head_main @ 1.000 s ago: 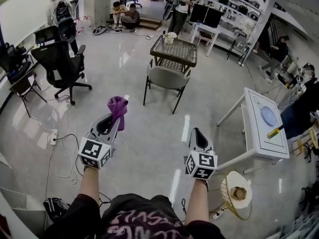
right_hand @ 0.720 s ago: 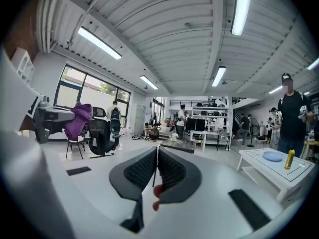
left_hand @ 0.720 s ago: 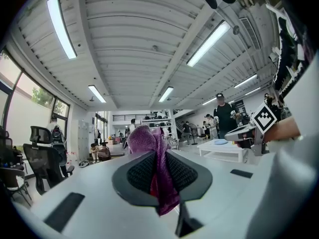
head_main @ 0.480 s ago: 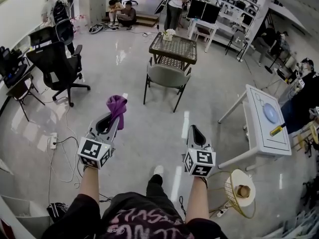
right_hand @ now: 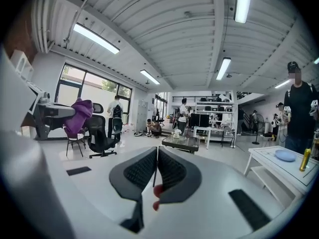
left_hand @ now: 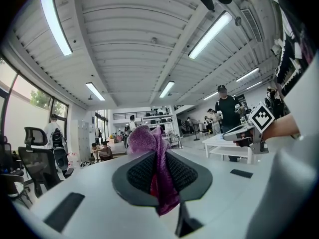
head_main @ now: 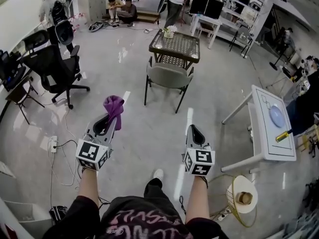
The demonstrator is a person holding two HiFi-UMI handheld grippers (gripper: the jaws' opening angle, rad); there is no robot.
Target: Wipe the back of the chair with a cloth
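A grey chair [head_main: 167, 77] with a curved backrest stands a few steps ahead on the floor, its back toward me, tucked against a dark lattice-top table [head_main: 175, 46]. My left gripper [head_main: 110, 118] is shut on a purple cloth [head_main: 113, 106], which bunches up above the jaws; the same cloth [left_hand: 152, 156] fills the left gripper view. My right gripper [head_main: 193, 131] is shut with nothing in it, its pads [right_hand: 172, 171] pressed together. Both grippers hover above the floor, well short of the chair. In the right gripper view the lattice-top table [right_hand: 180, 142] shows small in the distance.
A black office chair [head_main: 54, 66] stands at the left. A white table [head_main: 269, 126] with a blue plate and a yellow bottle is at the right, a wire basket [head_main: 242, 198] beside it. Cables and a power strip [head_main: 53, 140] lie on the floor left. People are at the far back.
I have stepped forward: a shoe now shows below, and the chair and white table have shifted slightly in the view. Both grippers keep their pose and the cloth stays held.
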